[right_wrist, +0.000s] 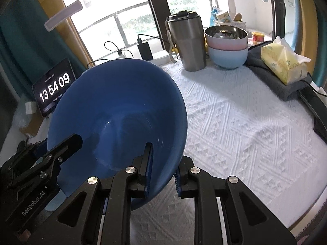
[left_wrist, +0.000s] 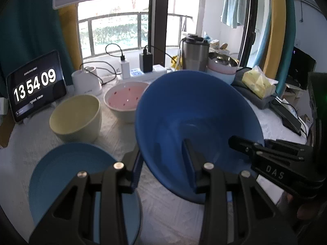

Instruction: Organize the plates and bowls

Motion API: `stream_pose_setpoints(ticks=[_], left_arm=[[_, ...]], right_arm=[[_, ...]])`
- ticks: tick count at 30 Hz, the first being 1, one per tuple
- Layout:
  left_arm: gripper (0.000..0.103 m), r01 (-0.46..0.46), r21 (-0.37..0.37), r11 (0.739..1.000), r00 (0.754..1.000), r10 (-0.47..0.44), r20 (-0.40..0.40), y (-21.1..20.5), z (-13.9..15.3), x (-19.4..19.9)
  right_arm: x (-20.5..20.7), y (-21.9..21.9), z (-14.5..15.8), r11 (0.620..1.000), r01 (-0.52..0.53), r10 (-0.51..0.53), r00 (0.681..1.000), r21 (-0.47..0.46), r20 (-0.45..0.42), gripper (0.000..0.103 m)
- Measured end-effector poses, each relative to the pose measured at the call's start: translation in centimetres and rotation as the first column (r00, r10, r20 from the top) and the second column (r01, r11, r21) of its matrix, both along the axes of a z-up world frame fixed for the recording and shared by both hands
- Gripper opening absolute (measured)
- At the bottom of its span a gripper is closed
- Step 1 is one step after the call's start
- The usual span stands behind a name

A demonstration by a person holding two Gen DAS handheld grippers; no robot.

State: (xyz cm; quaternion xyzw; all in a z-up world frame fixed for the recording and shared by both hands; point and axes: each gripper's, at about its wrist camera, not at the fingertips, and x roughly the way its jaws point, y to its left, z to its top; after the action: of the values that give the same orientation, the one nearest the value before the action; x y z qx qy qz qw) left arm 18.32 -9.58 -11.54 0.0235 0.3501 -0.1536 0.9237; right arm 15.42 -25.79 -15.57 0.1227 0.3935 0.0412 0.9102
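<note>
A large dark blue bowl [left_wrist: 196,114] is held tilted above the table by both grippers. My left gripper [left_wrist: 163,169] is shut on its near left rim, one finger inside and one outside. My right gripper [right_wrist: 163,169] is shut on the near right rim of the blue bowl [right_wrist: 118,110]; it shows in the left wrist view [left_wrist: 251,149] at the bowl's right edge. A light blue plate [left_wrist: 67,175] lies below on the left. A pale yellow bowl [left_wrist: 75,118] and a pink-lined bowl [left_wrist: 126,100] stand behind it.
A pink steel-lined bowl stacked in a light blue bowl [right_wrist: 226,47] stands at the back beside a steel tumbler [right_wrist: 188,42]. A tissue pack [right_wrist: 284,63] lies on grey cloth at right. A tablet clock [left_wrist: 34,85], white mug [left_wrist: 85,79] and chargers [left_wrist: 146,61] line the back.
</note>
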Motion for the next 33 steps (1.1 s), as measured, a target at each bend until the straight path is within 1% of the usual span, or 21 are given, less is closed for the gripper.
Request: stream_pose_setpoints(ticks=[7, 13, 15, 18, 28, 33], left_arm=[[0.039, 0.002, 0.005, 1.0, 0.999, -0.002, -0.045, 0.3, -0.6, -0.7], [0.039, -0.017, 0.024, 1.0, 0.997, 0.019, -0.081, 0.8, -1.1, -0.7], [0.042, -0.027, 0.024, 0.999, 0.997, 0.028, -0.075, 1.1, -1.0, -1.0], [0.044, -0.038, 0.019, 0.999, 0.998, 0.039, -0.055, 1.6, -0.6, -1.4], [0.044, -0.058, 0.004, 0.998, 0.998, 0.058, -0.019, 3.0, 0.6, -2.4], [0.044, -0.071, -0.006, 0.997, 0.997, 0.071, 0.016, 3.8, 1.5, -2.8]], right_arm=[[-0.9, 0.5, -0.2, 1.0, 0.004, -0.004, 1.0, -0.004, -0.022, 0.02], [-1.2, 0.4, -0.2, 1.0, 0.026, -0.026, 0.999, -0.007, -0.04, 0.021], [-1.4, 0.5, 0.0, 1.0, 0.027, -0.027, 0.999, -0.013, -0.033, 0.022], [-1.7, 0.6, 0.4, 0.999, 0.028, -0.028, 0.999, -0.016, -0.023, 0.023], [-2.7, 0.9, 1.6, 0.998, 0.045, -0.045, 0.999, -0.031, 0.008, 0.024], [-3.2, 0.8, 2.3, 0.997, 0.064, -0.063, 0.998, -0.042, 0.028, 0.025]])
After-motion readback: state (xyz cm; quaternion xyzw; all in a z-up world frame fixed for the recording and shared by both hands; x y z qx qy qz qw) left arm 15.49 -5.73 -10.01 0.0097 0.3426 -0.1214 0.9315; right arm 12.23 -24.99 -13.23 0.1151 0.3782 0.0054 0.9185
